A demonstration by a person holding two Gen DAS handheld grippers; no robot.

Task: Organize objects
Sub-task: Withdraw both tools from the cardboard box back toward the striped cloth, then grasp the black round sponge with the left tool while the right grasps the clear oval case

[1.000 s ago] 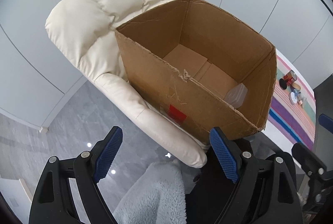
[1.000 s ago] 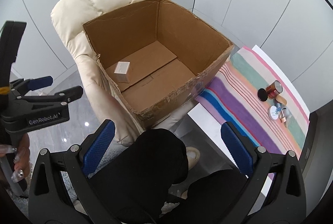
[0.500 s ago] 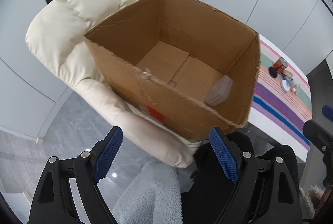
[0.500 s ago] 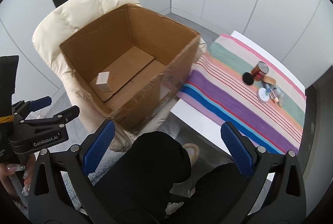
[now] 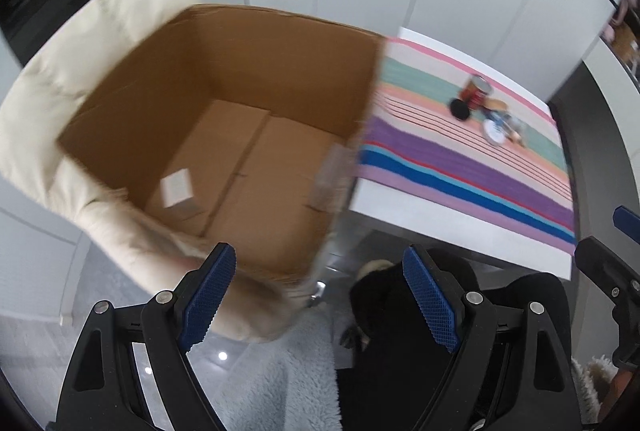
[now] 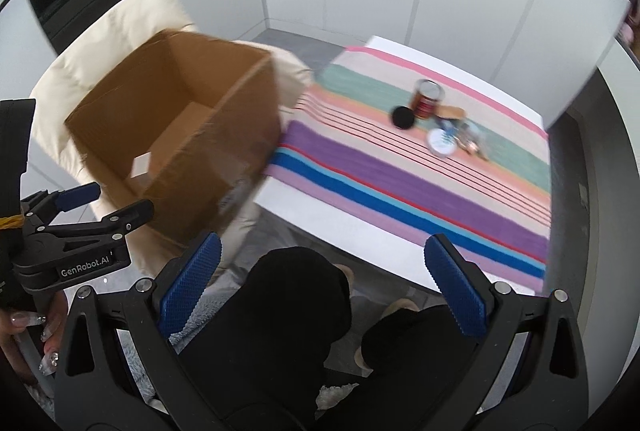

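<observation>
Both grippers wide open, holding nothing: left gripper (image 5: pixel 318 305) above the near edge of the cardboard box (image 5: pixel 224 135), right gripper (image 6: pixel 320 287) short of the bench (image 6: pixel 320 223). Between items, judging by the empty jaws; next move likely a reach ahead and right to the cluster on the striped cloth (image 6: pixel 400 183). Red can (image 6: pixel 429 99), black disc (image 6: pixel 402 117) and white lid (image 6: pixel 441 143) well ahead, slightly right. Small white box (image 5: pixel 177 187) inside the carton, ahead-left of the left gripper.
</observation>
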